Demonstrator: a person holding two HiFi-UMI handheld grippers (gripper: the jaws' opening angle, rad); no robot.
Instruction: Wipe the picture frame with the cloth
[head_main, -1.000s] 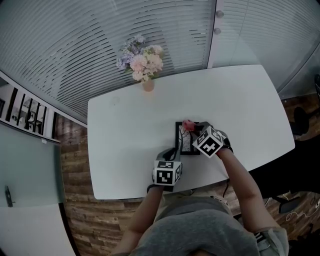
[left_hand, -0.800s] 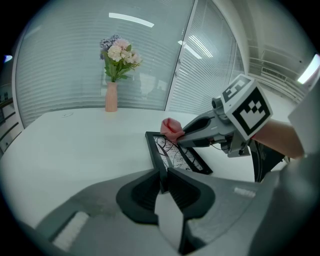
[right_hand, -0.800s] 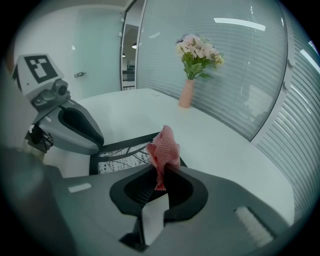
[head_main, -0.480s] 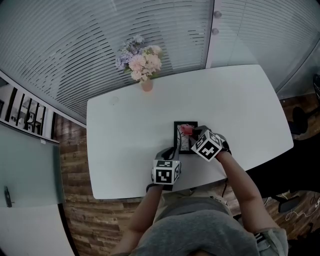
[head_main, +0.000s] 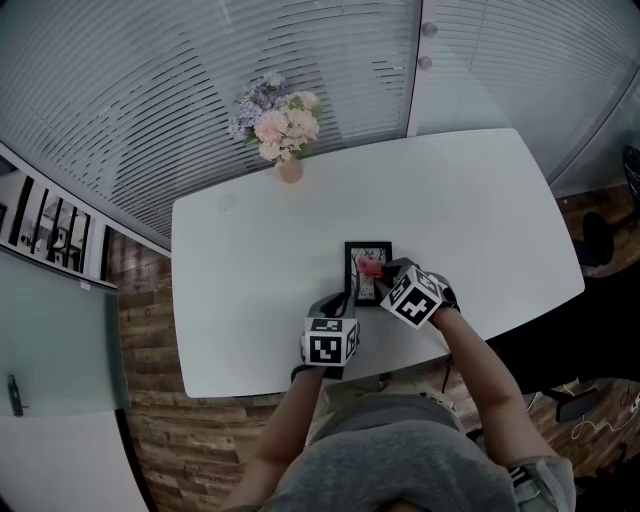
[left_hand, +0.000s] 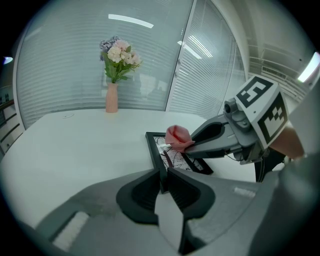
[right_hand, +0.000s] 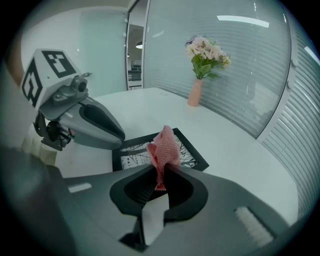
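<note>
Left gripper (left_hand: 164, 181) clamped on picture frame (right_hand: 131, 159) edge; right gripper (right_hand: 161, 176) pinching pink cloth (right_hand: 164, 146) over it. At 11 o'clock, vase (head_main: 290, 171) holds flowers (head_main: 277, 120).

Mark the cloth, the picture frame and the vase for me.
cloth (right_hand: 164, 144): right gripper view, on the bunched pink fabric above the jaws.
picture frame (head_main: 368, 245): head view, on its black far edge.
vase (left_hand: 112, 98): left gripper view, on its pink body.
</note>
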